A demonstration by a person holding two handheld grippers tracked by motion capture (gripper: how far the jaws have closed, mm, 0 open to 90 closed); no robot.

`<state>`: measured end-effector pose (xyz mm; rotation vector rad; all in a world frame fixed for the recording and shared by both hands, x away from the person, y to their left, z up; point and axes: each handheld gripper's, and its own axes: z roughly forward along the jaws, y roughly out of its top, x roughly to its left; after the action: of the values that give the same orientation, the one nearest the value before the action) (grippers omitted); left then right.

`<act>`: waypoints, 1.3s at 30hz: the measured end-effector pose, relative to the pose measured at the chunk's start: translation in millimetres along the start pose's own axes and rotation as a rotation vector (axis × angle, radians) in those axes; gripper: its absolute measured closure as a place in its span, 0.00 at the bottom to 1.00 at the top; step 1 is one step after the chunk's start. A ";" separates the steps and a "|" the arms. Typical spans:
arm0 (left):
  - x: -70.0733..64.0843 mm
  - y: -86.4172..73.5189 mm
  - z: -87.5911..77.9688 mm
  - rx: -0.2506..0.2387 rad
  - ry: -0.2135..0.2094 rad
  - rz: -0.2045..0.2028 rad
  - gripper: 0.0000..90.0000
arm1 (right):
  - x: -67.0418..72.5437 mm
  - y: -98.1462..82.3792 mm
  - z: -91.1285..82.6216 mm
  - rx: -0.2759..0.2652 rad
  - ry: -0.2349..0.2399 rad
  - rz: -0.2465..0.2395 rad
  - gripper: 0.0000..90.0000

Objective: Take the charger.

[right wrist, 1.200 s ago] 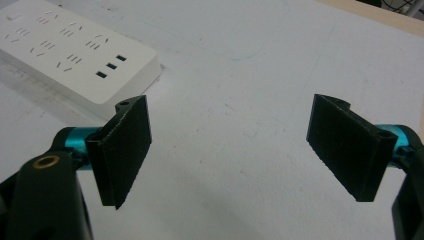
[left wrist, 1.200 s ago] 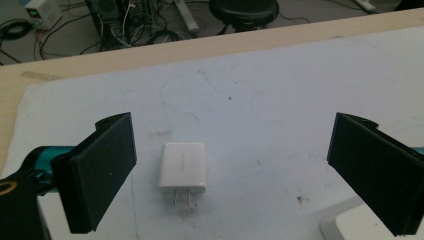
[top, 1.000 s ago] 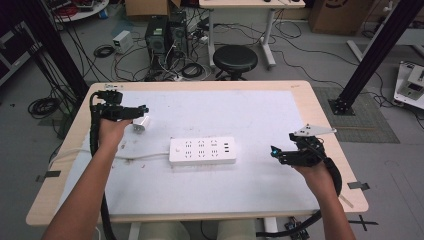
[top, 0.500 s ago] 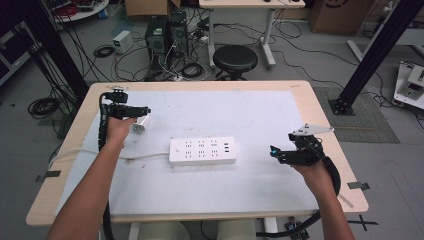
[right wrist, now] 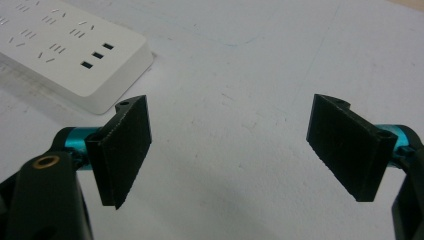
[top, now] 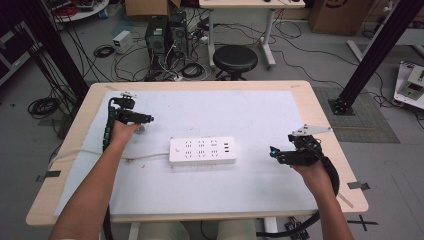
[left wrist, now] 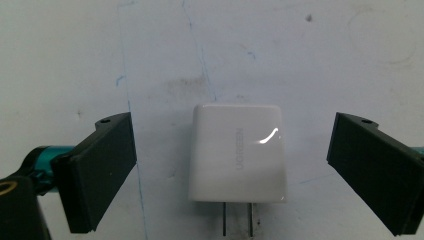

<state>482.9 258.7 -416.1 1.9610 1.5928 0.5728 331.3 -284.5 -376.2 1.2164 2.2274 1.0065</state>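
A white power strip (top: pixel 202 150) lies in the middle of the white mat (top: pixel 250 115), its cord (top: pixel 145 158) running off to the left. A small white plug-in charger (left wrist: pixel 237 152) lies flat on the mat with its two prongs pointing toward the camera. My left gripper (left wrist: pixel 235 170) is open, its jaws standing wide on either side of the charger without touching it. In the high view that gripper (top: pixel 145 121) sits at the mat's left. My right gripper (top: pixel 274 153) is open and holds nothing, right of the strip's USB end (right wrist: pixel 95 55).
The wooden table edge (top: pixel 320 115) frames the mat. Beyond the table stand a black stool (top: pixel 235 59), computer towers (top: pixel 165 35) and many floor cables. A black frame post (top: pixel 370 55) stands at the right.
My left gripper has moved right and slightly nearer, now straddling the charger. The right gripper has stayed in place.
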 end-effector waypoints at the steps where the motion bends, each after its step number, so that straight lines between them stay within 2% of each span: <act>1: 0.1 -1.2 2.2 0.008 0.001 0.001 0.06 | 0.1 -0.1 0.2 0.001 -0.001 0.000 0.20; 2: 0.2 -2.4 4.2 0.017 0.006 0.006 0.06 | 0.0 -0.1 0.2 0.003 -0.001 -0.001 0.20; 5: 0.2 -4.8 7.6 0.029 0.000 0.013 0.21 | -0.3 -0.4 0.2 0.003 -0.002 0.006 0.20; 12: 0.4 -8.2 12.6 0.044 0.003 0.016 0.21 | -1.5 -1.5 -0.1 0.002 -0.004 0.007 0.20; 16: 1.6 -11.5 14.2 0.054 -0.016 0.031 0.32 | -1.9 -2.0 -0.3 0.002 -0.003 0.012 0.20; 22: 1.5 -12.4 13.1 0.047 -0.021 0.034 0.36 | -2.1 -2.4 -0.4 0.006 -0.001 0.008 0.20; 27: -0.4 -13.4 10.6 0.035 -0.026 0.051 0.47 | -1.6 -2.5 -0.2 0.003 0.000 0.007 0.20; 33: -0.5 -16.1 8.1 0.015 -0.022 0.035 0.47 | -1.3 -4.1 -0.1 0.003 0.004 0.009 0.20; 36: -0.8 -17.5 5.1 -0.010 -0.020 0.027 0.47 | -1.1 -4.6 -0.2 0.005 0.004 0.011 0.20; 39: -1.8 -21.2 -3.7 -0.056 -0.039 0.029 0.47 | -0.9 -5.7 1.5 0.006 0.007 0.008 0.20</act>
<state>464.3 260.7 -427.0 1.9451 1.5114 0.5814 329.6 -286.7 -381.5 1.2276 2.2341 1.0086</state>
